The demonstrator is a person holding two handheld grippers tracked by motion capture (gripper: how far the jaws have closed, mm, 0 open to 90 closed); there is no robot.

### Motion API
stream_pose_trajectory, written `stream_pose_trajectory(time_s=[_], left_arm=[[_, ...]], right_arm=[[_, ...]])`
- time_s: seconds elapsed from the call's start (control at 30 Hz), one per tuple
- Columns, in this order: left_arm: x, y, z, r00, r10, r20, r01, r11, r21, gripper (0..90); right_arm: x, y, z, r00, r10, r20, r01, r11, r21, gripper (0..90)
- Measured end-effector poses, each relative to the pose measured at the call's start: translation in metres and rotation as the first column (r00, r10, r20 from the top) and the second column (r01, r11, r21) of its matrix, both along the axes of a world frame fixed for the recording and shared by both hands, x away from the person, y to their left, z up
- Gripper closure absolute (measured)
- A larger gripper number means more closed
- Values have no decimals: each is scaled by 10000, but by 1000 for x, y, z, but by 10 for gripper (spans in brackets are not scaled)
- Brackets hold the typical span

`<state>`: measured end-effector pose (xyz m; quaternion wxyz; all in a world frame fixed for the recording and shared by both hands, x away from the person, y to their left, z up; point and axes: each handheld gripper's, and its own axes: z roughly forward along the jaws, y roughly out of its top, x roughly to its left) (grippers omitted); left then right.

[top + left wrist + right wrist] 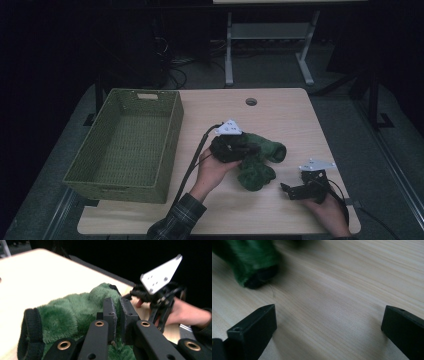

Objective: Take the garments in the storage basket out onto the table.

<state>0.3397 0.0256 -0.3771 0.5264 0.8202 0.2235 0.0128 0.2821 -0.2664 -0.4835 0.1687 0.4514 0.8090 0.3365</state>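
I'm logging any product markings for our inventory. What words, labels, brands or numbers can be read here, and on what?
None can be read. The fluffy green fabric items with black cuffs, the woven green basket, the light wooden table and the grey three-cornered plates bear no legible text; the plates show just small holes.

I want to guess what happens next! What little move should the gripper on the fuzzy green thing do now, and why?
Probably lift a little. The left gripper looks nearly shut on the green fuzzy cloth, which lies on the table. The woven basket sits to its left, a likely place to carry it. The right gripper is open over bare wood, holding nothing.
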Motion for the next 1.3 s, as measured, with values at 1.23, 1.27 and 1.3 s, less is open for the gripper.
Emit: stream_pose_trajectory(time_s=[1.23, 1.27, 1.3], left_arm=[[-2, 19, -51, 9985, 548, 34, -546, 9847, 1655, 568], [-6, 20, -48, 9988, 482, 74, -487, 9857, 1614, 560], [-13, 21, -42, 9992, 379, 82, -387, 9871, 1555, 556]], right_arm=[[0, 0, 0, 10000, -1, 7, 1, 10000, -22, 0], [0, 0, 0, 10000, -11, -2, 11, 10000, -2, 0], [0, 0, 0, 10000, -6, 1, 6, 10000, -18, 0]])
